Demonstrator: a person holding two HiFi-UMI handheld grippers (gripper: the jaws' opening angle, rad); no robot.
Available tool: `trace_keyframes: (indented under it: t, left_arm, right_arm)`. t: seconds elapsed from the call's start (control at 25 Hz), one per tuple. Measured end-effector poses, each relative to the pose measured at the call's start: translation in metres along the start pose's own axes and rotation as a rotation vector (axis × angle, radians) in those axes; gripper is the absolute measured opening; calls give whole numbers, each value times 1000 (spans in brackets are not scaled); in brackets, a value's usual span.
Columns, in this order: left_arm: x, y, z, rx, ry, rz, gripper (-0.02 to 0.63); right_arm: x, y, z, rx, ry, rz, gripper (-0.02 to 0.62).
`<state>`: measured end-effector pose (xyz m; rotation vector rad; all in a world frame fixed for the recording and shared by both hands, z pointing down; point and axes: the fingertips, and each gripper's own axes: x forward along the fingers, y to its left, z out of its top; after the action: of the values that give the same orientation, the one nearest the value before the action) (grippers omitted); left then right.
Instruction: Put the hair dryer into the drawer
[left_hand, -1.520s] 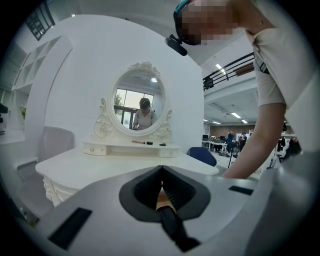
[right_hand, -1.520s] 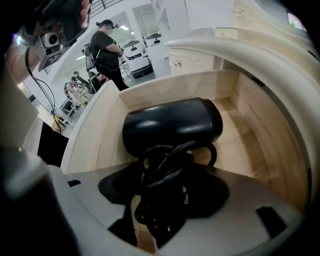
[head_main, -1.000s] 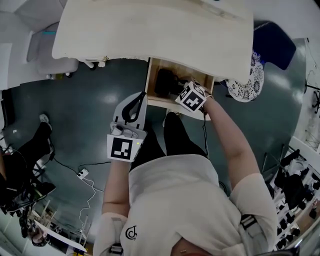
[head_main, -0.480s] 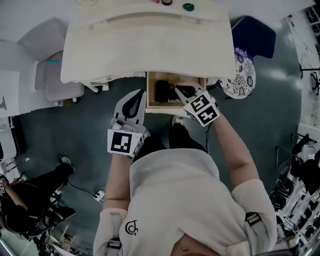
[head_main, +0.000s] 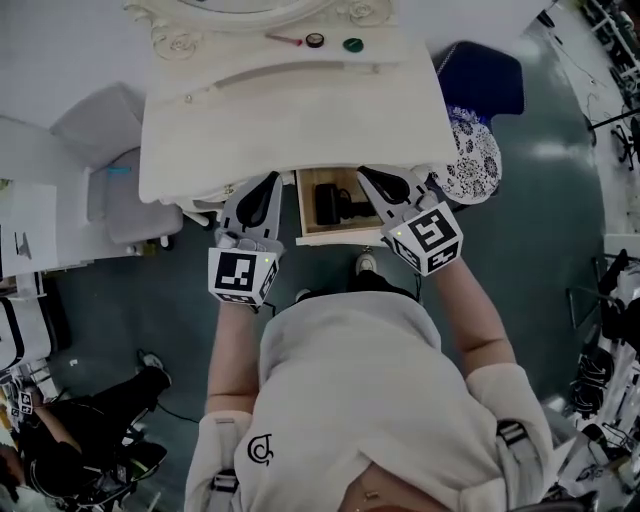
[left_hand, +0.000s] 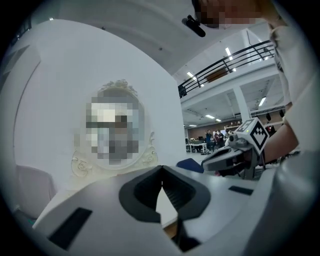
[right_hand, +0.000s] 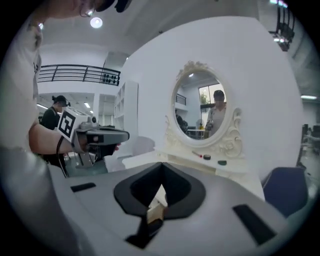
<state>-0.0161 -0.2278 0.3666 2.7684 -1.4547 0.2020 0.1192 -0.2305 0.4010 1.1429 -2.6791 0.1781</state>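
Note:
The black hair dryer (head_main: 336, 205) lies inside the open wooden drawer (head_main: 301, 205) under the white vanity table (head_main: 290, 110). My right gripper (head_main: 363, 173) hangs above the drawer's right side at the table's front edge, shut and empty, its tips pressed together (right_hand: 161, 166). My left gripper (head_main: 274, 179) is just left of the drawer, also shut on nothing (left_hand: 162, 169). Both point roughly level toward the vanity mirror (right_hand: 202, 107). Each gripper shows in the other's view: the right gripper (left_hand: 235, 155) and the left gripper (right_hand: 95, 137).
On the tabletop by the mirror lie a red stick (head_main: 285, 40), a black disc (head_main: 315, 40) and a green disc (head_main: 352, 44). A blue chair (head_main: 480, 75) and a patterned cushion (head_main: 470, 165) stand right of the table, a grey seat (head_main: 110, 190) left. Another person (head_main: 60, 450) sits bottom left.
My right gripper has lifted out of the drawer and up to the table's edge, leaving the hair dryer inside. The left gripper rose a little too.

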Motion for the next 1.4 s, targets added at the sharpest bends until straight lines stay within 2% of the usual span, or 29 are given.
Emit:
trace_keyframes:
  t: [0.24,0.48,0.6,0.8,1.12,1.4]
  left_arm:
    - [-4,0,15,41,-22,-22,14]
    - [-7,1,24,50,-30,-24,14]
    - [-9,-1,32,60,-28,-11,14]
    - [-10,-8,41,64,-36,-32,14]
    - [-7,-9,40,62,-27,-26,14]
    - [-11,-8,37,51,-21,-22,14]
  right_arm:
    - [-24,-8,53,-41,-160,-108,6]
    - [-39,2,89,-93,-246,-144,6]
    - [-40,5,93,-101,-256,-144,5]
    - [-39,11,97,-113,-273,-138,5]
    - [-26,16,69,-124,-241,-130,5]
    - [-28,14,70,-117,-246,-145,5]
